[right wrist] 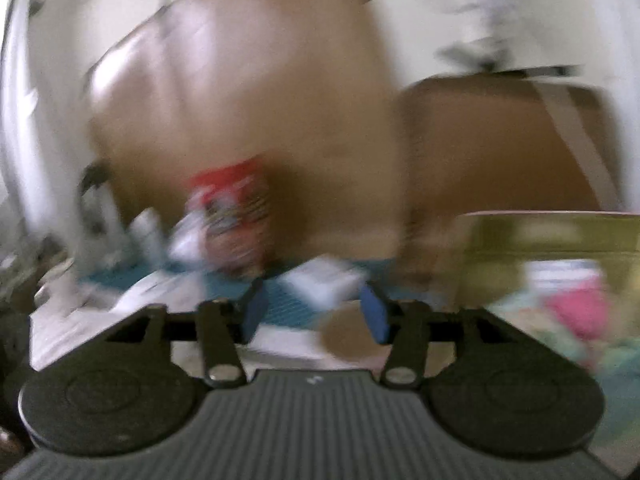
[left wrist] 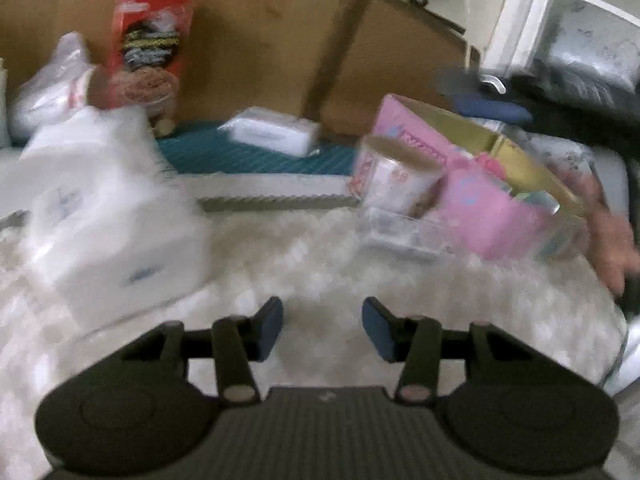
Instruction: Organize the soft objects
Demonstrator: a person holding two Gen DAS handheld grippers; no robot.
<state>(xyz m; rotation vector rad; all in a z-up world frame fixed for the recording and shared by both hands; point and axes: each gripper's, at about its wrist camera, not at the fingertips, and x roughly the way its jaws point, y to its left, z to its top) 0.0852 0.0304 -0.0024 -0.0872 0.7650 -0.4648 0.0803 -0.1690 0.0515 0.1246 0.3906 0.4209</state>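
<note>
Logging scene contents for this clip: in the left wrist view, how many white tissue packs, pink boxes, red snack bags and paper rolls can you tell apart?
White tissue packs: 2, the large pack and the small pack
Pink box: 1
Red snack bag: 1
Paper roll: 1
Total: 5, blur permitting

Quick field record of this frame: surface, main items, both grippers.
surface: white fluffy rug
left side: large white tissue pack
back: small white pack on teal mat
right side: pink box, open, items inside; paper cup tilted against it
left gripper: open, nothing between pads
right gripper: open, nothing gripped
image quality: both views motion-blurred
</note>
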